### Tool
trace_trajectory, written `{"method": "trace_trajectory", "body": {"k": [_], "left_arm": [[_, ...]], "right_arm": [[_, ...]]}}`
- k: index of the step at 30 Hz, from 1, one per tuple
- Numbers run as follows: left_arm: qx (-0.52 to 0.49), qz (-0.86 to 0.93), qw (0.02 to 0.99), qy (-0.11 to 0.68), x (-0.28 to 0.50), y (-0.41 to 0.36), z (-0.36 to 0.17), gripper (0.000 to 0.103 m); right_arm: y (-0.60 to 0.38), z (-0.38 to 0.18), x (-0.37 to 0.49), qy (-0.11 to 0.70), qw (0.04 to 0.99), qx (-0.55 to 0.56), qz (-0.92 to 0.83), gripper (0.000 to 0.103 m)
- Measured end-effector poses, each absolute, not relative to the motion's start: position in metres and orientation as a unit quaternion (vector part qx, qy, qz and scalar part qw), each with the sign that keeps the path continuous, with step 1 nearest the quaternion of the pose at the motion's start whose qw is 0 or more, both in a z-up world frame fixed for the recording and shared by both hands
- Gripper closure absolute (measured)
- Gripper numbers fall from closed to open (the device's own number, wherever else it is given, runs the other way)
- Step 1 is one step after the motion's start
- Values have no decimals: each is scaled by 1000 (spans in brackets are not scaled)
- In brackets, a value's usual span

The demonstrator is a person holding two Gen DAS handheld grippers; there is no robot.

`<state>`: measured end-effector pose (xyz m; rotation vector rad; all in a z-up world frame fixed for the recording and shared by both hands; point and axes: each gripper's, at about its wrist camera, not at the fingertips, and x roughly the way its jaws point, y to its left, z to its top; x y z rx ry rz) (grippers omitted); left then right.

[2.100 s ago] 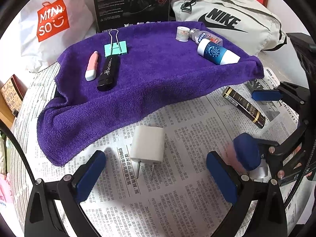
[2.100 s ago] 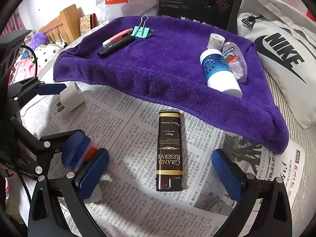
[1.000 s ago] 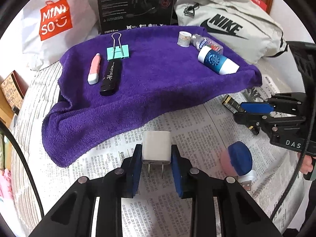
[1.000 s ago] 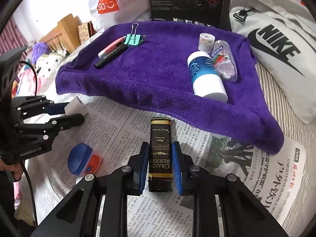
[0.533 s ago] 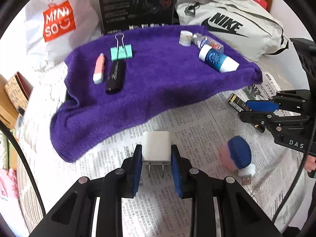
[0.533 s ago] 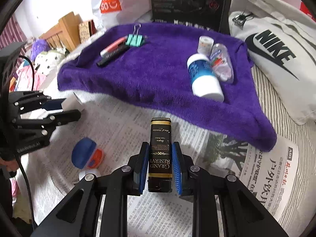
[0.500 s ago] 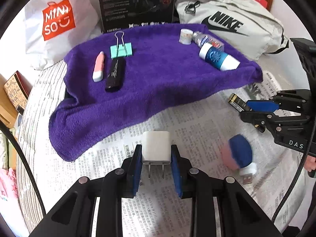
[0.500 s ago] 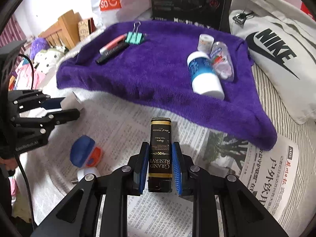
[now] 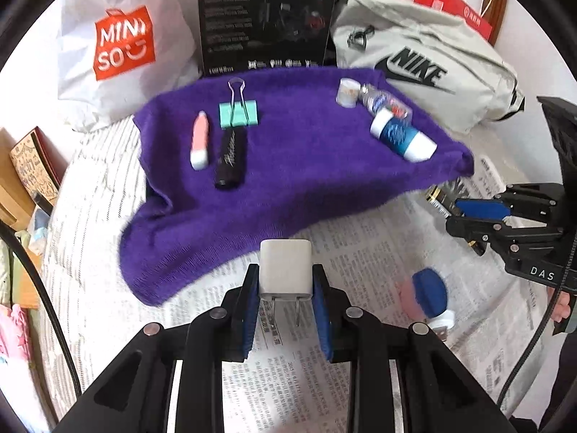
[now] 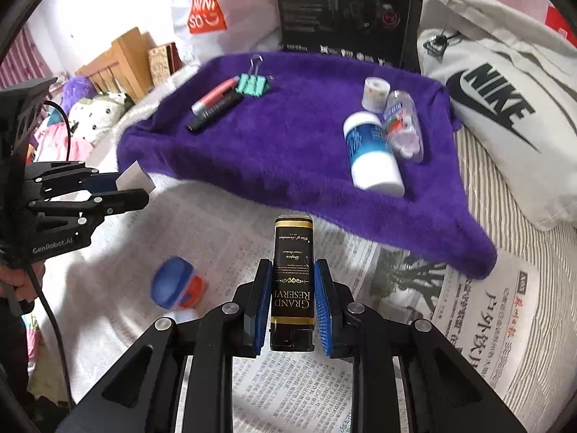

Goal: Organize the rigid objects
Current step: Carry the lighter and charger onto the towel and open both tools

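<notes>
My left claw (image 9: 285,299) is clamped on the white charger (image 9: 286,270), light and stiff, by its flat sides (prongs toward me). My right claw (image 10: 292,303) squeezes the glossy, slippery black lighter (image 10: 292,281), above the newspaper (image 10: 223,231).

Motion blur smears the blue-capped item (image 9: 427,296) on the newspaper (image 9: 360,238) in both views, the right gripper (image 9: 479,213) hides most of the black lighter (image 9: 438,195) in the left wrist view, and the print on the black box (image 10: 346,7) is too small to read
</notes>
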<state>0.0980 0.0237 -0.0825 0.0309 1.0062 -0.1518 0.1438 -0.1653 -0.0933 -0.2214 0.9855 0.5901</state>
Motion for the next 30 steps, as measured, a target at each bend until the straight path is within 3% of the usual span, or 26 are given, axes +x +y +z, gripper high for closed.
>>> {"method": "trace_trajectory", "body": {"k": [16, 30], "left_arm": [[15, -39, 883, 468, 151, 66, -57, 77], [22, -25, 859, 510, 194, 75, -98, 77]], "right_arm": [[-139, -47, 206, 436, 843, -100, 297, 79], [-96, -90, 265, 470, 821, -132, 297, 79]]}}
